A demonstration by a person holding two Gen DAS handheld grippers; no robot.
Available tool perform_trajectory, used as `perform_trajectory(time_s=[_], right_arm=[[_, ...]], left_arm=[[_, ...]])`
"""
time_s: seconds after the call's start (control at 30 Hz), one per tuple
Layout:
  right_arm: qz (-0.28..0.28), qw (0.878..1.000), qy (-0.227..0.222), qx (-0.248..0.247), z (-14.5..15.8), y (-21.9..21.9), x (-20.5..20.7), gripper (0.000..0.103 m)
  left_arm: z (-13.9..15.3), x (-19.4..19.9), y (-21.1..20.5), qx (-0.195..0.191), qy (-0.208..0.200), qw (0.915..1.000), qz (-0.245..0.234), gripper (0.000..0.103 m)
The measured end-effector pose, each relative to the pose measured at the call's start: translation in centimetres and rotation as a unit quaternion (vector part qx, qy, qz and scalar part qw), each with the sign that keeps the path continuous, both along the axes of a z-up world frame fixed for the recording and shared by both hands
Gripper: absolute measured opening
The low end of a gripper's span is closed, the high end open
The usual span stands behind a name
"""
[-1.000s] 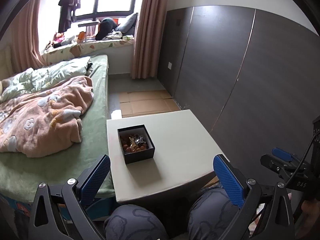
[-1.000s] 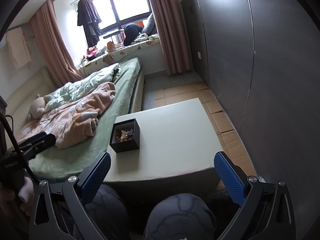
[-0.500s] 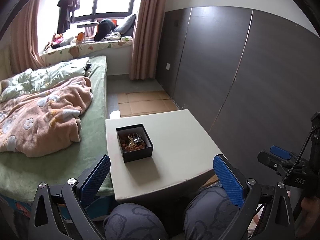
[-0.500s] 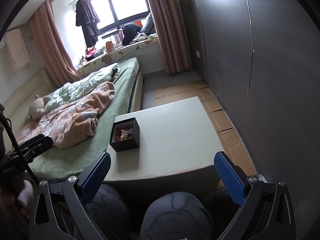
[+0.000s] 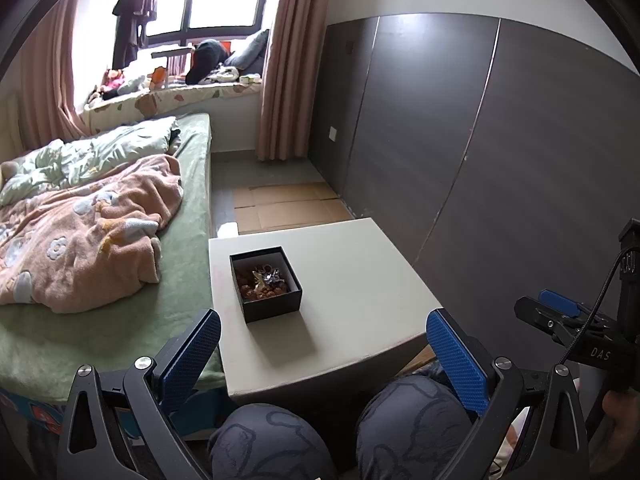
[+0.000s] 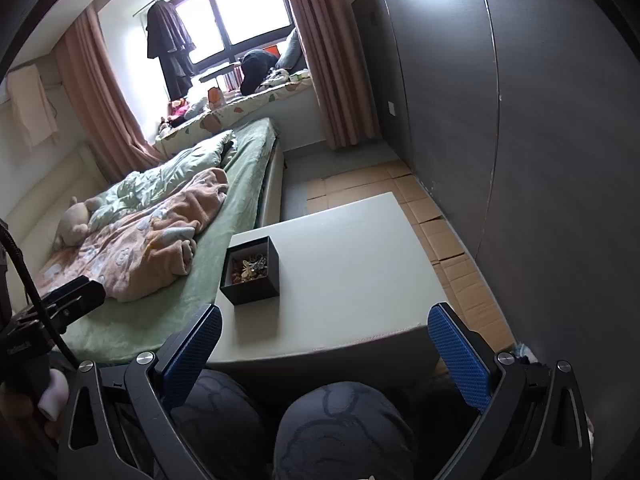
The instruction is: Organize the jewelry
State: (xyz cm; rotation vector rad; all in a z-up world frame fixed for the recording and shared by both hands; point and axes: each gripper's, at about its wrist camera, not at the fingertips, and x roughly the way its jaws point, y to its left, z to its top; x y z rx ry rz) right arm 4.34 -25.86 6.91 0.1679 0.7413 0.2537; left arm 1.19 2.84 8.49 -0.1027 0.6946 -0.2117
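Note:
A small black open box [image 5: 266,285] with a tangle of beads and metal jewelry [image 5: 264,278] inside stands near the left edge of a pale square table [image 5: 352,280]. It also shows in the right wrist view [image 6: 251,270]. My left gripper [image 5: 324,354] is open and empty, held above my knees short of the table's near edge. My right gripper [image 6: 325,354] is open and empty too, held back the same way. The right gripper also shows at the right of the left wrist view [image 5: 560,312].
A bed [image 5: 100,320] with a pink blanket [image 5: 80,236] runs along the table's left side. A dark panelled wall [image 5: 500,140] is on the right. Flattened cardboard [image 5: 280,208] lies on the floor beyond the table. My knees [image 5: 340,436] are under the near edge.
Both grippers drifted slightly; the box and table sit a little lower and to the left in the views. Both grippers stay open and empty.

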Motion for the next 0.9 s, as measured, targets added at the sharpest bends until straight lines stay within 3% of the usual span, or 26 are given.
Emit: perform_trajectory(time_s=[0.63,0.8,0.9], right_arm=[[0.002,1.0,0.008,0.005,-0.1,0.1,-0.1,0.103],[0.0,1.0,0.017,0.006,-0.8,0.3,0.1,0.103],[0.001,1.0,0.021,0.003,-1.2,0.5,0.3,0.103]], left_arm=[[0.0,-0.3,0.2,-0.003,0.002,1.0,0.002,0.103],[-0.2,-0.6,-0.4,0.021,-0.01,0.9997,-0.002,0.103],[-0.2,-0.5,-0.3,0.016,-0.011,0.9998,-0.005,0.103]])
